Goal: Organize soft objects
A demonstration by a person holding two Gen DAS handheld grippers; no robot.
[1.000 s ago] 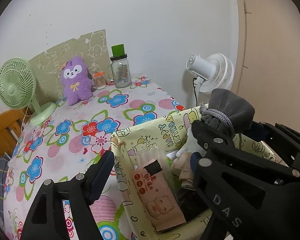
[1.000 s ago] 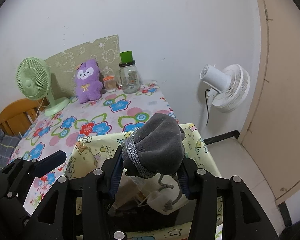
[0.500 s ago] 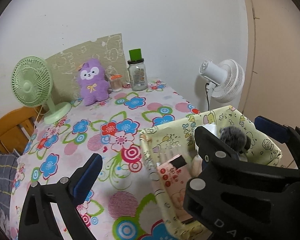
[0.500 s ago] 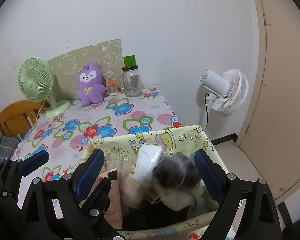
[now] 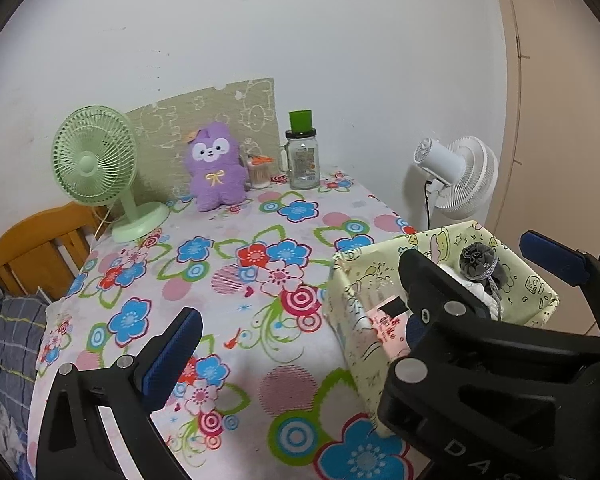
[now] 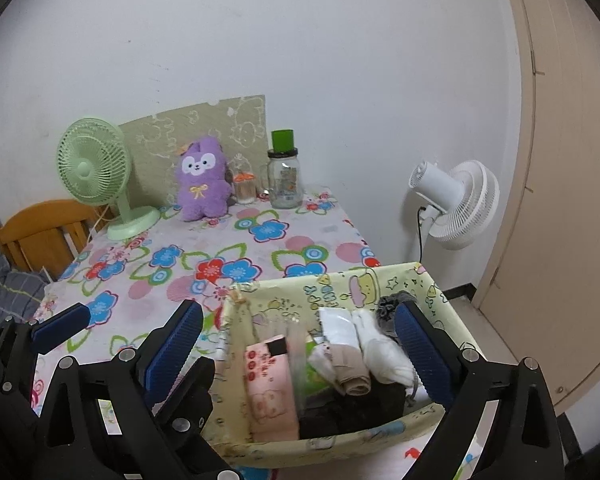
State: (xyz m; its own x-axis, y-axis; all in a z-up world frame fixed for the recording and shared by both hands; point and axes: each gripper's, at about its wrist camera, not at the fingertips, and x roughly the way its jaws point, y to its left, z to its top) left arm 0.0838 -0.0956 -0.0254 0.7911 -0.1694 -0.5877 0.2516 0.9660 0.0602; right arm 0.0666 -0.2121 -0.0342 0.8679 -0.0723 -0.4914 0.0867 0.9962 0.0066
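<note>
At the near right corner of the flower-printed tablecloth (image 5: 236,280) stands the pale yellow fabric storage box with cartoon prints (image 6: 340,284), and the grey drawstring pouch (image 5: 478,262) that the right gripper (image 6: 300,344) clamped above it a second ago now lies inside, against the far right wall of the box. That gripper has let go: its blue-padded jaws are opening and already stand wide, one to each side of the box's contents, touching none of them. The left gripper (image 5: 354,288) has spread too, from partly open to fully apart, with nothing between its jaws; its left finger sits over the tablecloth and its right one beyond the box. Both cameras have drawn back, so the box looks smaller and more of the table shows. The pouch is soft and rumpled, its mouth gathered into a ruffled rosette by a grey braided cord, and it rests on white folded cloth (image 6: 380,344). Beside that in the box lie a beige roll (image 6: 352,372), a pink printed packet (image 6: 270,384) and something dark underneath. At the table's far edge stand a purple plush toy (image 5: 216,168), a green desk fan (image 5: 96,164) and a glass jar with a green cap (image 5: 302,156).
</note>
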